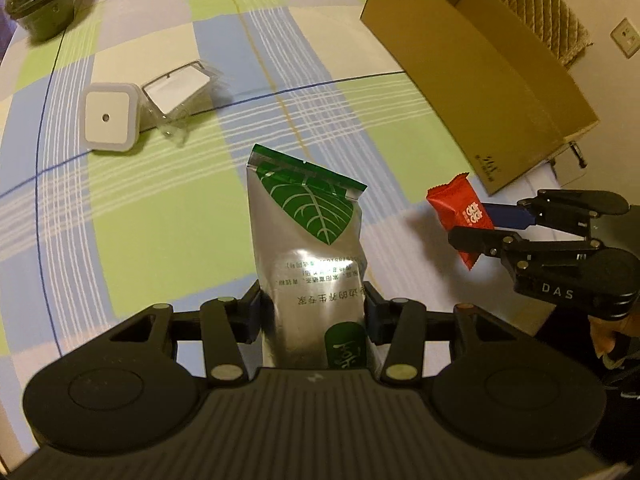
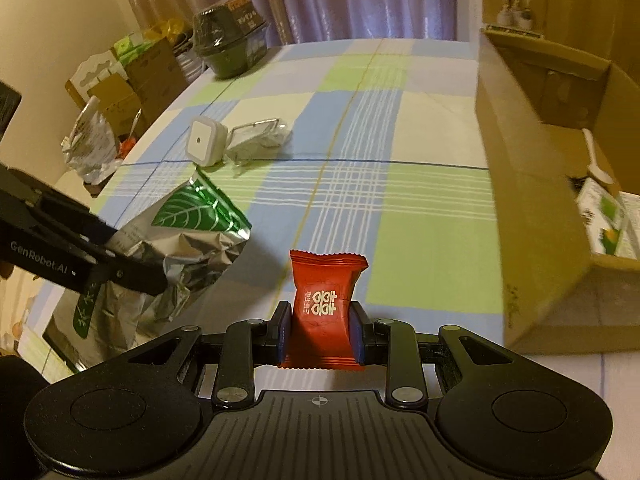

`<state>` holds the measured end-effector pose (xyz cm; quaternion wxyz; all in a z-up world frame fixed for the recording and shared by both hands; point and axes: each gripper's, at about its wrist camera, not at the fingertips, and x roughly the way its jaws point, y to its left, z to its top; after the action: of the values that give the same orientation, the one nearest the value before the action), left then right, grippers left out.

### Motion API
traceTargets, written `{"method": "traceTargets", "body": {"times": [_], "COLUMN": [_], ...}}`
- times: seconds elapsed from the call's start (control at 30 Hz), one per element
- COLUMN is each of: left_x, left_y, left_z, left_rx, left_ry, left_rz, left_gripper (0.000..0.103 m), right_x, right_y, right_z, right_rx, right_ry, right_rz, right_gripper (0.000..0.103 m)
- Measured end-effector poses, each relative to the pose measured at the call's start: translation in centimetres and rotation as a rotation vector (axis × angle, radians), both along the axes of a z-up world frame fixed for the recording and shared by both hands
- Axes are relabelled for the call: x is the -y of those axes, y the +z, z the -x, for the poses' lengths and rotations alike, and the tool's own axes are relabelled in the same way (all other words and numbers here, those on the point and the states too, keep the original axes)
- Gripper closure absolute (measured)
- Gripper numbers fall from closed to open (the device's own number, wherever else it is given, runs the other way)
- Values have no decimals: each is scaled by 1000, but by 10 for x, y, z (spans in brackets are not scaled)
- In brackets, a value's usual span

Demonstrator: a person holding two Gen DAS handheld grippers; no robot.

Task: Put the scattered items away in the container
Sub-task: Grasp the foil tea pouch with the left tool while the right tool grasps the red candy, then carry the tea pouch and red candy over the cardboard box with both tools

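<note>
My left gripper is shut on a silver foil pouch with a green leaf print, held above the checked tablecloth. My right gripper is shut on a small red candy packet. In the left wrist view the red candy packet and right gripper hang to the right, near the open cardboard box. The right wrist view shows the foil pouch at left in the left gripper, and the cardboard box at right, holding a white spoon and green-printed packs.
A white square night light and a clear plastic package lie on the cloth at the far left. A dark lidded bowl stands at the table's far corner. Boxes and bags crowd the floor beyond the left edge.
</note>
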<state>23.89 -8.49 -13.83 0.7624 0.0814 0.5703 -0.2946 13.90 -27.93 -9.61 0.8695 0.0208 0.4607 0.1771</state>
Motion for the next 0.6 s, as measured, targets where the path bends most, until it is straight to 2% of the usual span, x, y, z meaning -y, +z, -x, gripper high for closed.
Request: {"method": "traceTargets", "body": {"times": [0.2,0.6], "left_x": [0,-3], "left_y": [11,40], "left_z": [24,54], "left_rx": [-3,39], "left_ry": [38,70], "left_rz": [45,84], "left_gripper": [61,61], "right_x": [11,21], "right_y": [13,42], "right_z": [19,46], "right_rx": [16,75], "right_ry": [-37,-61], "right_rz": [4,6], "right_gripper": [71,71]}}
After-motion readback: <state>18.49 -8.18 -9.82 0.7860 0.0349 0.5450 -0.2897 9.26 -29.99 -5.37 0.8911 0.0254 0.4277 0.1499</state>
